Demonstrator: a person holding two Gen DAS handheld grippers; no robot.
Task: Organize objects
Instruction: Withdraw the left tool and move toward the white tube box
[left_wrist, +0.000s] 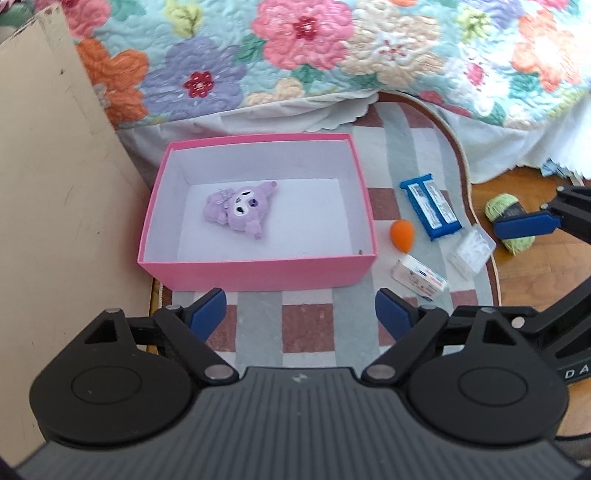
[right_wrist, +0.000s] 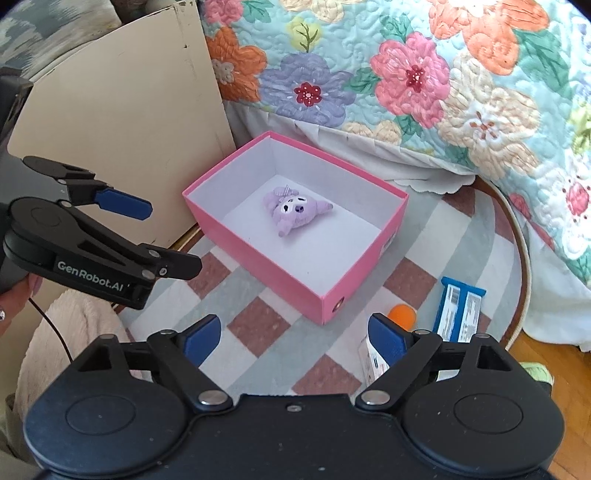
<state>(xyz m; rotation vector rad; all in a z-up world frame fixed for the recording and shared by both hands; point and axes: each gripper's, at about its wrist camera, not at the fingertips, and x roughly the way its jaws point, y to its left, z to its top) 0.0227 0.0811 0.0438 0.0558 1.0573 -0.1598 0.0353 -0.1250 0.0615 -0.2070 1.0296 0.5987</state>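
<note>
A purple plush toy (left_wrist: 240, 208) is being held alone in the pink box (left_wrist: 255, 271) on the rug (left_wrist: 258, 325). Both hand-held grippers, left (left_wrist: 301, 314) and right (right_wrist: 295, 334), are being held wide apart, gripping nothing.

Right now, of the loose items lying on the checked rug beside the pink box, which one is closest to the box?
The small orange egg-shaped sponge. It lies just off the pink cardboard box, while the blue packet, white carton and clear plastic case lie farther out.
</note>
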